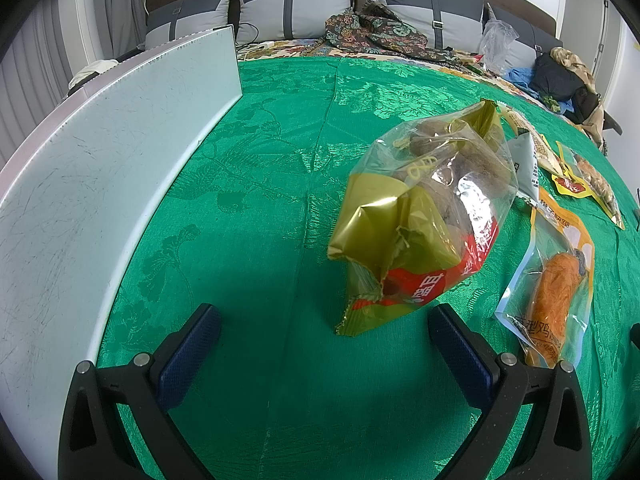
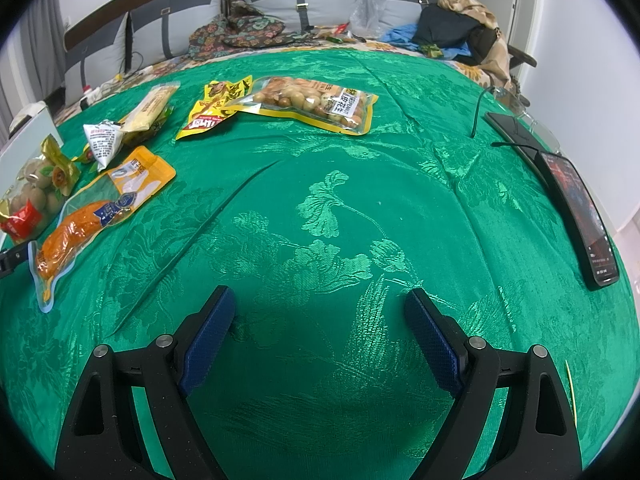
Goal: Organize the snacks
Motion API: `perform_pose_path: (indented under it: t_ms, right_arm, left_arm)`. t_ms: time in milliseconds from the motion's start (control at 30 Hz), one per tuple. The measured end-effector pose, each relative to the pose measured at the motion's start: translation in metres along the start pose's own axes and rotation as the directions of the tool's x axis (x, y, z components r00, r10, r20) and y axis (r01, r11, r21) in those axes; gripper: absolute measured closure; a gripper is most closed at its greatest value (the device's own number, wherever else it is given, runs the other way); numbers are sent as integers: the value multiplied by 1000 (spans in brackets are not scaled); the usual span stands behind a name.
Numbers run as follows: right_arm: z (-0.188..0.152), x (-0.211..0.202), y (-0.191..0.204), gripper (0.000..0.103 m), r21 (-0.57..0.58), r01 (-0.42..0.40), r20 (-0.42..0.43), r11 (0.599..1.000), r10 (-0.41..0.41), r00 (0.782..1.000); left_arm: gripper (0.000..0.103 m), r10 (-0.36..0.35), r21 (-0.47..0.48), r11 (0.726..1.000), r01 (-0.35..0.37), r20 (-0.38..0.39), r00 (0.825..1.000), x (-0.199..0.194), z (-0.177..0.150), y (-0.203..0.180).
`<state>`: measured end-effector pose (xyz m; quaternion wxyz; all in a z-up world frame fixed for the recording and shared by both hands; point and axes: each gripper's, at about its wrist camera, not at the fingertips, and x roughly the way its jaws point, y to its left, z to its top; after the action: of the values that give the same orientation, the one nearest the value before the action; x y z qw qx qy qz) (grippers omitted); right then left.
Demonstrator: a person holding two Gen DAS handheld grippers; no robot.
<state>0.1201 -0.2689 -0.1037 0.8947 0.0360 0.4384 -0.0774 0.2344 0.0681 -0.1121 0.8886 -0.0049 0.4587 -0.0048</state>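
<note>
Gold bag of round brown snacks (image 1: 424, 216) lying on the green cloth (image 1: 260, 200), just ahead of the left gripper (image 1: 324, 336) and a little to its right, not yet between the pads. Left gripper spread wide, holding nothing. Just beside the bag, on the right, an orange pouch (image 1: 552, 288); behind them a small white packet (image 1: 526, 164).

Judged as the approach step: bag not grasped yet. Next move probably asking for a short reach forward and right, then a close on the crumpled lower edge of the bag; thin slippery foil, so a deep bite needed. White panel (image 1: 80, 208) standing upright at the left, maybe a wall of a box for the snacks, but hard to say.

Right gripper (image 2: 320, 332) also spread wide and empty, hovering over bare cloth. Farther out: a bag of peanuts (image 2: 316, 104), a yellow packet (image 2: 216, 108), a pale long bar (image 2: 150, 108). At the right edge two phones (image 2: 580, 208).

Surface seemingly a bed under green patterned cloth; grey pillows (image 2: 288, 0) and clothes (image 2: 452, 24) at the back, white walls.
</note>
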Motion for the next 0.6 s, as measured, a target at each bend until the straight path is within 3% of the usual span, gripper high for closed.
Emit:
perform_pose_path:
  t_ms: [600]
  right_arm:
    - [0,1,2,13,-7,-2,0,1000,2,1000]
  left_arm:
    - [0,0,0,1000,0,0,1000,0,0,0]
